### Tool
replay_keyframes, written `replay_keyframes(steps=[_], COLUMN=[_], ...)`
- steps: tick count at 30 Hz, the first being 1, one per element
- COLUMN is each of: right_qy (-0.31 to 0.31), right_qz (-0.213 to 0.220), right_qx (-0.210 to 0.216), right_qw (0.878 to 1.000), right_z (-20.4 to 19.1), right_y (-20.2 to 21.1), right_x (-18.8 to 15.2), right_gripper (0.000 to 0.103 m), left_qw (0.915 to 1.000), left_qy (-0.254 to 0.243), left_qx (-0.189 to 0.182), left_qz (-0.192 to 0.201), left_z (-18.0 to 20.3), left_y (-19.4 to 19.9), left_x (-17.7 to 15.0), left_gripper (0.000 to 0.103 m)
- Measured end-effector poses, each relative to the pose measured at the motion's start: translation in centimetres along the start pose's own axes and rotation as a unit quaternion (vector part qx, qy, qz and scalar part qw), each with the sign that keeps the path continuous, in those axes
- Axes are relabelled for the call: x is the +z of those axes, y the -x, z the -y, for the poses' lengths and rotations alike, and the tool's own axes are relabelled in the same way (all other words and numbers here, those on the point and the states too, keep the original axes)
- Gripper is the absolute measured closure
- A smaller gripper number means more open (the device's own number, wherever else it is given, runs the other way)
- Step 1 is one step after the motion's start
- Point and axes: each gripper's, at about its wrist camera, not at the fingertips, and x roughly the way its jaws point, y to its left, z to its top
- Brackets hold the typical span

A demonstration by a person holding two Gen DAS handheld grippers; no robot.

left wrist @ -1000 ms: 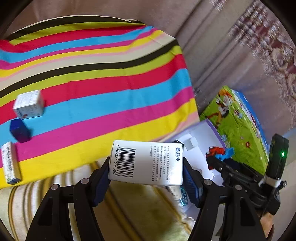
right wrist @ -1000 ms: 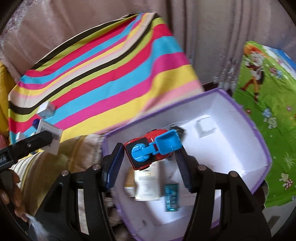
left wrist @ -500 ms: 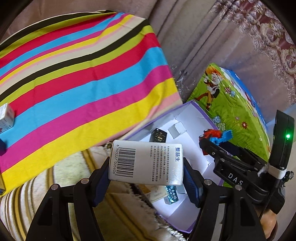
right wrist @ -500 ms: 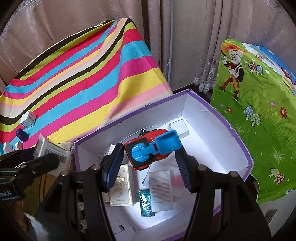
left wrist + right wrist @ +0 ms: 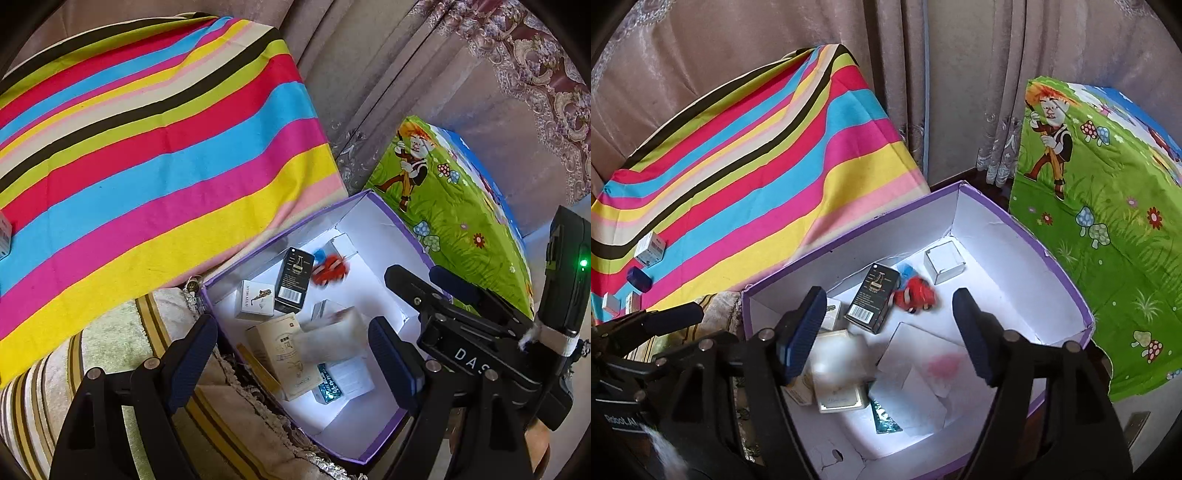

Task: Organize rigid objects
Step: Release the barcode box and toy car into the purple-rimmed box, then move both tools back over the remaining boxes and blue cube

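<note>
An open purple storage box (image 5: 384, 206) with a white inside sits below both grippers. My left gripper (image 5: 291, 325) hangs over its near-left corner with its jaws opening. The white barcode box (image 5: 328, 341) is a blur below them, free of the pads. My right gripper (image 5: 888, 306) is over the storage box's middle (image 5: 1015, 221), jaws also opening and nothing between them. The red and blue toy truck (image 5: 916, 293) lies blurred on the box floor beside a black carton (image 5: 873, 299). The white barcode box (image 5: 838, 354) shows blurred there too.
Several small cartons and a foil packet (image 5: 884, 419) lie in the storage box. The striped cloth (image 5: 147, 147) on the left holds a white carton (image 5: 650, 249) and a blue block (image 5: 639, 278). A green cartoon cloth (image 5: 1108, 221) lies to the right, curtains behind.
Both grippers have let go: the white barcode box has dropped out of the left jaws and the toy truck out of the right jaws into the purple box. The left gripper moved over the box.
</note>
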Motion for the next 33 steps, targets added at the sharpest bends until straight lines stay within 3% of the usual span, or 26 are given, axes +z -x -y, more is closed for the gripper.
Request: replay_keyframes(steps=[6,10,15,22,33], right_qy=[0.005,0.010,0.018,0.043,0.087], right_qz=[0.001,0.002,0.007,0.011,0.001], right_qx=[0.001,0.005,0.013,0.026,0.062], right_qw=[1.000,1.000,1.000,0.999,0.994], right_z=[-0.6,-1.2,-2.5,-5.2,-10.1], right_y=[0.2,0.5,1.1,1.8,2.1], right_x=[0.1,0.0,0.0,-0.3,-1.4], right_gripper=[0.027,0.026,0.026,0.026,0.026], left_qw=[0.9999,0.9996,0.9981,0.9971,0.9895], left_qy=[-0.008,-0.008,0.009,0.038,0.096], left_qx=[-0.006,0.024,0.054,0.058,0.082], left_qz=[0.006,0.014,0.030,0.029,0.069], left_z=[0.0,-0.9,-3.0,-5.8,-11.1], left_y=[1.0,2.1,3.5,4.6,8.9], left_x=[-0.2,-0.4,-0.6,-1.4,-4.2], left_gripper=[0.018,0.018,0.018,0.018,0.018])
